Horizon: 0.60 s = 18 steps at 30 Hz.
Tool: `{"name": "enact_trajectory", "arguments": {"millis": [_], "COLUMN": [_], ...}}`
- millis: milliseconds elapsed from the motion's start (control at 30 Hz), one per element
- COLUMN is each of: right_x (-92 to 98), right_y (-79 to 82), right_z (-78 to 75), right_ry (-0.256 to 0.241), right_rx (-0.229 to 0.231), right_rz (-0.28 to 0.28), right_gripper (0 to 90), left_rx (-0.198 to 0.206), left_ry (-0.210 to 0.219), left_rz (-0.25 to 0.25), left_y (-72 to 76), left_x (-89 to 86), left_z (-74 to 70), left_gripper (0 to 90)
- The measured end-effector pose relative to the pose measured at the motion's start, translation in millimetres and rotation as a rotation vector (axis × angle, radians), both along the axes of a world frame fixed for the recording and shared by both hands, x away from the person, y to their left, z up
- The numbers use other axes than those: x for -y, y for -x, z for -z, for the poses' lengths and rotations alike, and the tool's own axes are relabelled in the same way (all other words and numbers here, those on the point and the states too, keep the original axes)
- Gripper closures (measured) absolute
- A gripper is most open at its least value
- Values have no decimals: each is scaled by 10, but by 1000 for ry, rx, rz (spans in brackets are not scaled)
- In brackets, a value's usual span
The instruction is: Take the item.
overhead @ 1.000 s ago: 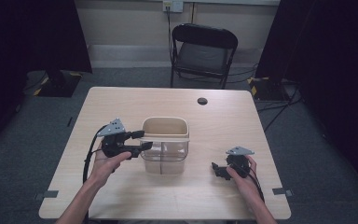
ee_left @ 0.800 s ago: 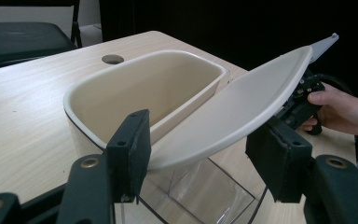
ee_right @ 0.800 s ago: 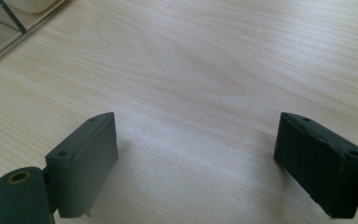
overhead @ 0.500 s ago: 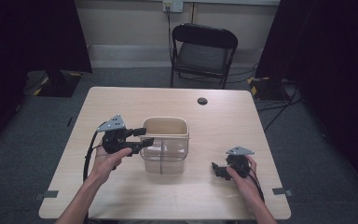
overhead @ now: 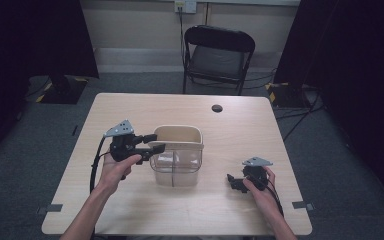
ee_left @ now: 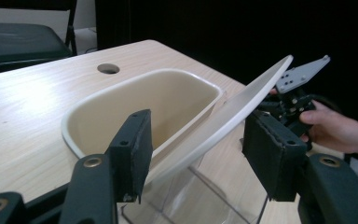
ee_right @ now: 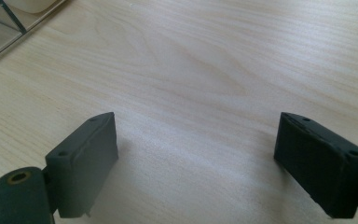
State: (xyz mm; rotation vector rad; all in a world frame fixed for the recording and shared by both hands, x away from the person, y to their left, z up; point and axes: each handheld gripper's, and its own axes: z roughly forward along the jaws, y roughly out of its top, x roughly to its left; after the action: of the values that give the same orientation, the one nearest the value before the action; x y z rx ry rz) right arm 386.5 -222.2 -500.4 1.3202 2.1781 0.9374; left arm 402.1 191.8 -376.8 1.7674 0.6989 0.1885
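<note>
The clear bin (overhead: 176,162) sits mid-counter (overhead: 130,107). The left claw (overhead: 156,142), spread wide, straddles the bin's cream handle (ee_left: 223,116) — apparently not yet gripping. The right claw (overhead: 232,181) rests released, right of the bin. Next, I judge: close squarely on the handle, then lift.

One clear container (overhead: 176,162) with one cream lid (overhead: 177,137), two hand-held grippers — left (overhead: 152,143), right (overhead: 234,182) — one surface (overhead: 145,112), one folding chair (overhead: 219,55).
</note>
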Motion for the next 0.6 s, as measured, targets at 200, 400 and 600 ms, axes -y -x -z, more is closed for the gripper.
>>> {"name": "enact_trajectory", "arguments": {"millis": [200,400,600], "right_x": [0,0,0], "right_y": [0,0,0], "right_z": [0,0,0], "right_ry": [0,0,0], "right_rx": [0,0,0], "right_rz": [0,0,0], "right_gripper": [126,127,126], "left_rx": [7,-10,-12], "left_ry": [0,-11,-7], "left_rz": [-3,-26,-16], "left_y": [-16,-35,-62], "left_x": [26,33,28], "left_z": [-41,-26,-6], "left_gripper": [430,445,454]}}
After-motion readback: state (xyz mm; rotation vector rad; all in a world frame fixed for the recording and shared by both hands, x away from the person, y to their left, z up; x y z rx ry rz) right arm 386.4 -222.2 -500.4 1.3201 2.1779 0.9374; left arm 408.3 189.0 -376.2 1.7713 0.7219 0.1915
